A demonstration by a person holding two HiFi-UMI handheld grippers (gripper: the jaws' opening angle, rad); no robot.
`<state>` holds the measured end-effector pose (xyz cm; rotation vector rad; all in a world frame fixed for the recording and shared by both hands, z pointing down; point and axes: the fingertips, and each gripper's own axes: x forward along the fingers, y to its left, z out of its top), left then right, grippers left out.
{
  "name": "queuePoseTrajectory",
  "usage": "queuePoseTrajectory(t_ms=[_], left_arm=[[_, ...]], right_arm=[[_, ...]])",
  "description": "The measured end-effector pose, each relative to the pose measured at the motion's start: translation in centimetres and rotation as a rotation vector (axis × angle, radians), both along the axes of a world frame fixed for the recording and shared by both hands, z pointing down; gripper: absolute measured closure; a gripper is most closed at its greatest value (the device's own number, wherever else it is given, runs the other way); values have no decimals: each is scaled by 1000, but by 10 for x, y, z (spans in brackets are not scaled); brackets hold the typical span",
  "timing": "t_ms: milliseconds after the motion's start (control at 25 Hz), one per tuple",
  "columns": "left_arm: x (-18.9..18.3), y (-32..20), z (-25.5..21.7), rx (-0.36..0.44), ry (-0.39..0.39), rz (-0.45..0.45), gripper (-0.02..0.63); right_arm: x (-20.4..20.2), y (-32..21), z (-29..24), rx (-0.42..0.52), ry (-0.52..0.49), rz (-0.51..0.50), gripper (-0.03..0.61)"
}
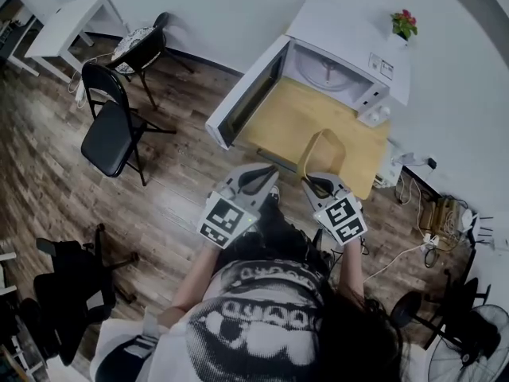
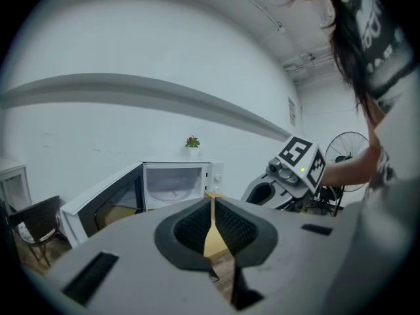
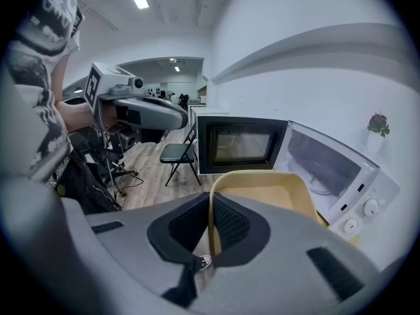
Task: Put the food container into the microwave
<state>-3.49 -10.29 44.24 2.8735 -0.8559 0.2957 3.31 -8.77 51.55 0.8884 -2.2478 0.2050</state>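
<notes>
Pointing seemingly lengthwise toward microwave [image 1: 343, 35], food container [image 1: 324, 151] sits in right gripper [image 1: 320, 185].

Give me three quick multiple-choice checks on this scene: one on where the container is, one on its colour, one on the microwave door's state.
1. Where is the food container?
A. inside the microwave
B. in front of the microwave, held by the right gripper
C. on top of the microwave

2. What colour is the food container?
A. red
B. blue
C. pale yellow

3. How is the microwave door?
A. swung open
B. shut
C. taken off

Answers:
1 B: the right gripper view shows its jaws closed on the container's rim, with the wooden table and microwave beyond.
2 C: it looks pale yellow in both the head view and the right gripper view.
3 A: the door stands out to one side and the white cavity is exposed.
</notes>
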Motion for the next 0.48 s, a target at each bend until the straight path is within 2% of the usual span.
queuePoseTrajectory(t_ms=[480], left_arm=[[53,-94,-10,23,-32,40,598]], right_arm=[[41,-109,14,-24,-17,-21,557]])
